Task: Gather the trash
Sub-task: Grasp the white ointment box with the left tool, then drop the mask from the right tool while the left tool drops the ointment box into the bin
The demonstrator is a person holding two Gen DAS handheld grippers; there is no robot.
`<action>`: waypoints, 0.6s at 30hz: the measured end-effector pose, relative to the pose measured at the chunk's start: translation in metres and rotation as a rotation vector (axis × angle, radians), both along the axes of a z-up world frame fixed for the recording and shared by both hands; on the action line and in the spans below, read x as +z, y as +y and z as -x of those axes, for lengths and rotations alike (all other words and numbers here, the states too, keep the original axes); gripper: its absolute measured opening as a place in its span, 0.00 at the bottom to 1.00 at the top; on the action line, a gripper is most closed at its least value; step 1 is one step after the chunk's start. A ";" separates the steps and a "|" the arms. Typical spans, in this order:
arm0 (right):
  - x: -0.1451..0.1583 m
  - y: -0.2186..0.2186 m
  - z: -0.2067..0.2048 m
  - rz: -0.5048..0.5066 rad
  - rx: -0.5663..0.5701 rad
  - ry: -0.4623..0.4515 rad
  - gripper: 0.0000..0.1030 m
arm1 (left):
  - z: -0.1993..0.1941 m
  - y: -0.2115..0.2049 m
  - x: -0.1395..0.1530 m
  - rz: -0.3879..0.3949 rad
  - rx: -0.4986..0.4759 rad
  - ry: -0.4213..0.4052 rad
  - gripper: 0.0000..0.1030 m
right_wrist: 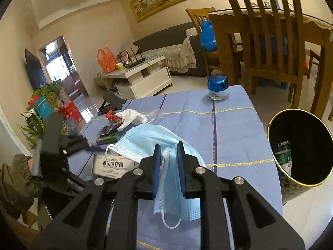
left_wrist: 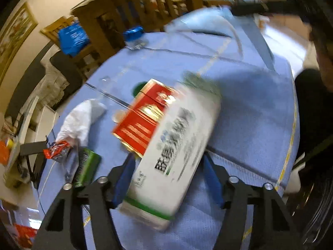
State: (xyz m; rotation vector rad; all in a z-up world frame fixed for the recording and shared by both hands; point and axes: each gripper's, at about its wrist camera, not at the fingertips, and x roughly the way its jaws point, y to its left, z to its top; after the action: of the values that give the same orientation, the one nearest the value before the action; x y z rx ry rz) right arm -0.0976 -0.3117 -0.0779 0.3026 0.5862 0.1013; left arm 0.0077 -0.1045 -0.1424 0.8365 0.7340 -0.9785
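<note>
Right wrist view: the right gripper (right_wrist: 169,166) pinches a blue face mask (right_wrist: 149,139) above the blue-clothed table (right_wrist: 233,129), whose right edge borders open floor and a black bin (right_wrist: 301,145). The left gripper (left_wrist: 166,179), part open, straddles a white box (left_wrist: 177,156); contact unclear through blur.

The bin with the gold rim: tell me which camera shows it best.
The right wrist view. There the bin sits at the right edge beside the blue-clothed table, its gold rim and dark inside open to the camera, with a green-labelled bottle in it. The left wrist view does not show the bin.
</note>
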 end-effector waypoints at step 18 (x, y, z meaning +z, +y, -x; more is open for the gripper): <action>-0.007 -0.034 0.001 -0.090 -0.052 -0.038 0.16 | -0.003 0.036 0.045 0.385 0.213 0.216 0.47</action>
State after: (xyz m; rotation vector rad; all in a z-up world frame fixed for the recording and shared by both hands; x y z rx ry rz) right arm -0.0984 -0.3461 -0.0854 0.4028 0.5364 0.0832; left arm 0.0106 -0.0683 -0.0975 0.3136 0.7688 -0.9849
